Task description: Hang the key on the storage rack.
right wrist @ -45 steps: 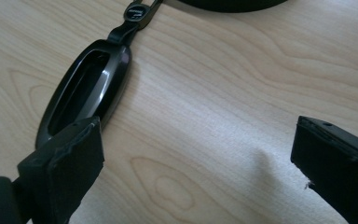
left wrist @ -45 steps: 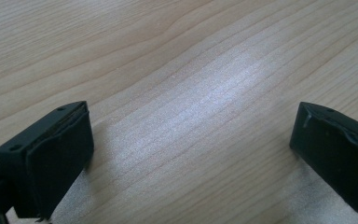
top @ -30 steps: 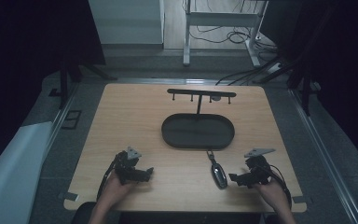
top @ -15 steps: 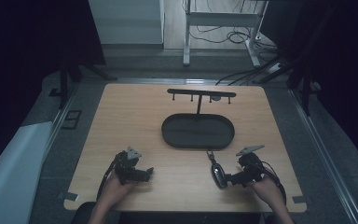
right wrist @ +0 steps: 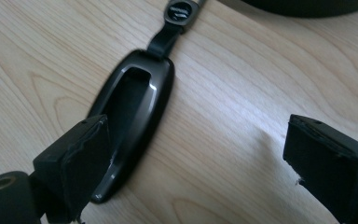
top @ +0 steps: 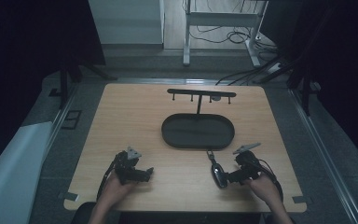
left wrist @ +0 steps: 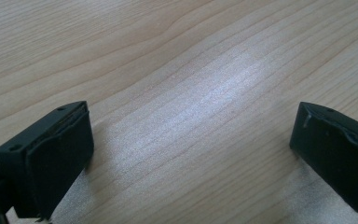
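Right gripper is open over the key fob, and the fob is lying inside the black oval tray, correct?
Not quite. The right gripper is open at the key fob, but the fob lies on the bare wooden table, just in front of the black oval tray, not inside it. The high view shows this; the right gripper view shows wood under the fob.

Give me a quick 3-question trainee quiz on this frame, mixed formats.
1. True or false: the key fob lies inside the oval tray.
2. Which gripper is nearest the key fob? A) left gripper B) right gripper
3. Fill in: the jaws of both grippers stand ____.

Key:
1. False. It lies on the table, just in front of the tray.
2. B. One jaw sits right at the fob's side.
3. Open, with nothing between the left gripper's jaws but bare wood.
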The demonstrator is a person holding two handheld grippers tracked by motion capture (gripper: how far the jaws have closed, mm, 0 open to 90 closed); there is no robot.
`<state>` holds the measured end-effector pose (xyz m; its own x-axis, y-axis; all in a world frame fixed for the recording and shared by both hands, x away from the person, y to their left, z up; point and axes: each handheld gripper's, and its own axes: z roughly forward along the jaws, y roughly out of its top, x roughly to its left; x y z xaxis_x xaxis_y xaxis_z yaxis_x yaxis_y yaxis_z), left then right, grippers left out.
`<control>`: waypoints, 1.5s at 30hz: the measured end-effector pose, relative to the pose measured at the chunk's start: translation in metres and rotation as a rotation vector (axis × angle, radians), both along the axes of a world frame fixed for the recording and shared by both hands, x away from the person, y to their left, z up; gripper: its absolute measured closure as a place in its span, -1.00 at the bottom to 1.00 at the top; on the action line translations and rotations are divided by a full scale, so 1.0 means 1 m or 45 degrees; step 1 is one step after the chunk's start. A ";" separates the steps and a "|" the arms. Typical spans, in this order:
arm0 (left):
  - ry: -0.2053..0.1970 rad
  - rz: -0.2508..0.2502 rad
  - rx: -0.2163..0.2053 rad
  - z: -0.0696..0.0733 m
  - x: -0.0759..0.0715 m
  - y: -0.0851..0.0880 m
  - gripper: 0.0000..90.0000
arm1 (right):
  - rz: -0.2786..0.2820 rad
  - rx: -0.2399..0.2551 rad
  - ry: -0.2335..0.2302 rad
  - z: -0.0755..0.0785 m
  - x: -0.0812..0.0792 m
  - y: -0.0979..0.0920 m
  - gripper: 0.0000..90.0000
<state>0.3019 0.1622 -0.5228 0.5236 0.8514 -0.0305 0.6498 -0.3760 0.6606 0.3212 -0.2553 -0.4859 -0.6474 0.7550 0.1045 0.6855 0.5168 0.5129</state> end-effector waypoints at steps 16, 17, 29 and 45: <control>0.001 0.001 0.000 0.000 0.000 0.000 -1.00 | 0.050 -0.124 0.117 0.006 0.022 0.024 -0.84; 0.000 0.001 0.000 0.000 0.000 0.000 -1.00 | 0.050 -0.132 0.120 0.006 0.024 0.025 -0.82; 0.003 -0.001 0.001 0.000 0.000 0.000 -1.00 | 0.042 -0.246 0.235 0.011 0.037 0.047 -0.63; 0.004 -0.001 0.001 0.000 0.000 0.000 -1.00 | 0.126 -0.326 0.327 0.013 0.027 0.068 -0.44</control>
